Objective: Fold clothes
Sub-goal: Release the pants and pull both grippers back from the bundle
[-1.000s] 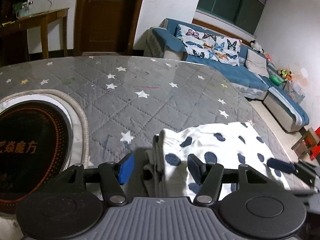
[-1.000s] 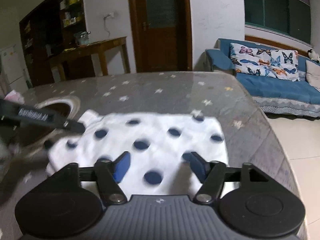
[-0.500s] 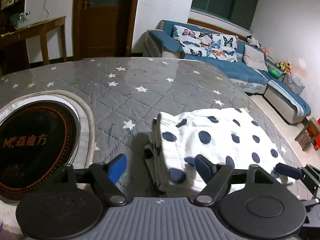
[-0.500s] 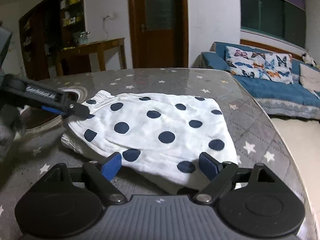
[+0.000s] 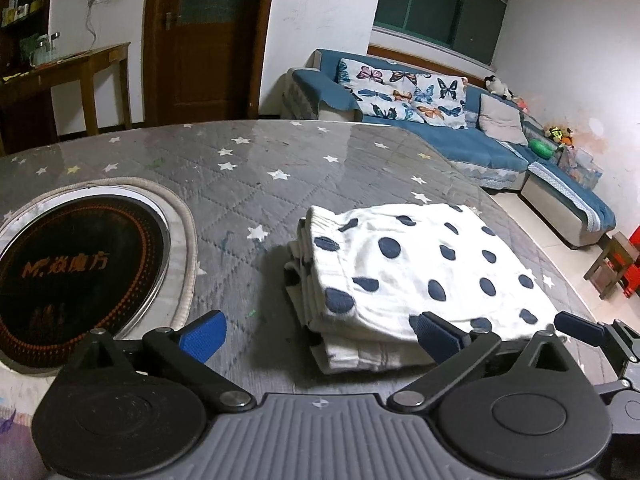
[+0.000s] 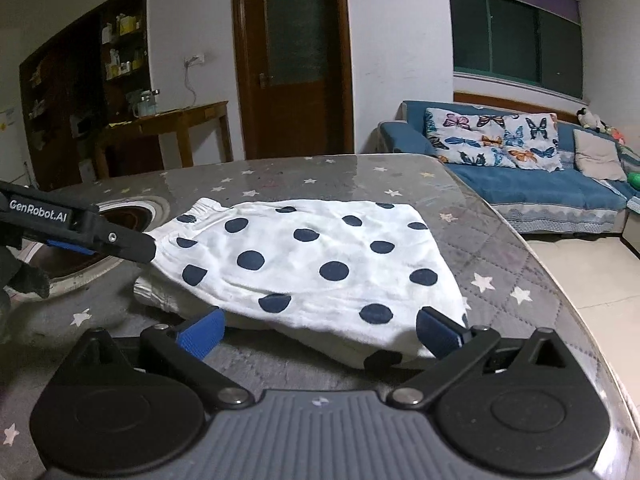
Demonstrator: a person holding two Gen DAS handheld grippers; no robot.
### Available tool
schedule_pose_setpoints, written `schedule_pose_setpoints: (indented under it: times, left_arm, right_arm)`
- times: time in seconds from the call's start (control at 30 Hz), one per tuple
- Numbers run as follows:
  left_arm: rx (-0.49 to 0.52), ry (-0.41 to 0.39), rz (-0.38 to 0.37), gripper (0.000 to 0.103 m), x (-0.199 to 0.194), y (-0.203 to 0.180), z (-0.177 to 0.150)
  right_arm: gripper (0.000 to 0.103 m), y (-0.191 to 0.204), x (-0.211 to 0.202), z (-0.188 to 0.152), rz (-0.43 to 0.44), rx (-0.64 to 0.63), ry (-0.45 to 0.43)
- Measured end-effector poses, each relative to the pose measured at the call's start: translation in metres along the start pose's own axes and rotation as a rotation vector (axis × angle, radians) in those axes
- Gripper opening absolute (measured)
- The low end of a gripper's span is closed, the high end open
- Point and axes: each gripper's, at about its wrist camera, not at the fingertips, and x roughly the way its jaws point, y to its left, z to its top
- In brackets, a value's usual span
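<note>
Lying folded on a grey quilted counter [image 5: 248, 184] patterned with small stars is a white garment with dark blue polka dots [image 5: 408, 268], stacked in several layers. It sits toward the counter's right side, close to the near edge. Its layered folded edge, with what looks like a gathered waistband, faces left in the left wrist view.

The left hand-held gripper [image 5: 318, 330] points down at the counter with its two blue-padded fingers [image 5: 202, 334] spread wide and opening; the near left corner of the garment lies between them, but neither pad presses on it. The right finger overlaps the cloth's near edge in the picture, though contact is hard to judge from this angle.

The right hand-held gripper [image 6: 320, 330] faces the garment [image 6: 316, 264] from its near side, jaws also wide and opening, with the cloth's near edge between the pads and nothing clamped. In this view the left gripper's black finger, printed "GenRobot.AI", reaches in from the left and ends right at the garment's upper left corner.

To the left of the garment, set into the counter, is a round black induction cooktop [image 5: 68, 272] with orange lettering and a pale ring around it. Beyond the counter are a blue sofa [image 5: 452, 136] with butterfly cushions, a dark wooden door [image 6: 292, 60] and a wooden side table [image 6: 168, 136].
</note>
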Motion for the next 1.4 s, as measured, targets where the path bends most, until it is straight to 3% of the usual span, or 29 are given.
schedule_pose_setpoints:
  times: [0.3, 1.0, 1.4]
  left_arm:
    - [0.002, -0.038, -0.027, 0.103, -0.018, 0.005, -0.017]
    - [0.01, -0.037, 0.007, 0.103, -0.046, 0.012, -0.056]
    - [0.024, -0.046, 0.035, 0.103, -0.057, 0.013, -0.072]
  right_arm:
    - [0.103, 0.01, -0.009, -0.011, -0.083, 0.031, -0.006]
    - [0.103, 0.034, -0.029, -0.031, -0.061, 0.134, -0.013]
    - [0.103, 0.045, -0.037, -0.038, -0.084, 0.095, -0.008]
